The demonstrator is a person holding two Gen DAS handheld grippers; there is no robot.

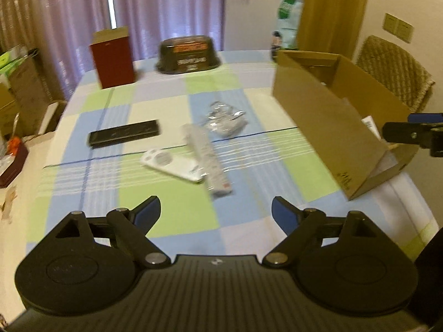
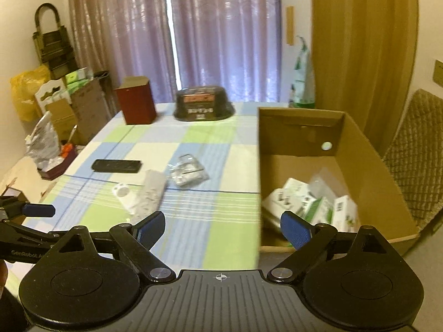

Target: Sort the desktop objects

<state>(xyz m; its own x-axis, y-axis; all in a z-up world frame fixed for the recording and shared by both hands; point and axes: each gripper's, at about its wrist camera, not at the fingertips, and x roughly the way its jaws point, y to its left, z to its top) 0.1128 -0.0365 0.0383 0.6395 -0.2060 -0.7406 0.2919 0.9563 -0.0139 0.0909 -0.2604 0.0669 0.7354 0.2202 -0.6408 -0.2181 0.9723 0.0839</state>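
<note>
one checked tablecloth [image 1: 171, 229], cardboard box [image 2: 368, 182] at its edge, lilac curtains [image 2: 221, 33]

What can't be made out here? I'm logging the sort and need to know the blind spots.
- Cardboard box contents: left wrist view, hidden by its near wall.
- Print on the white packets in the box: right wrist view, blurred, partly behind the right tool.
- Clear plastic bag contents: both views, blurred.
</note>
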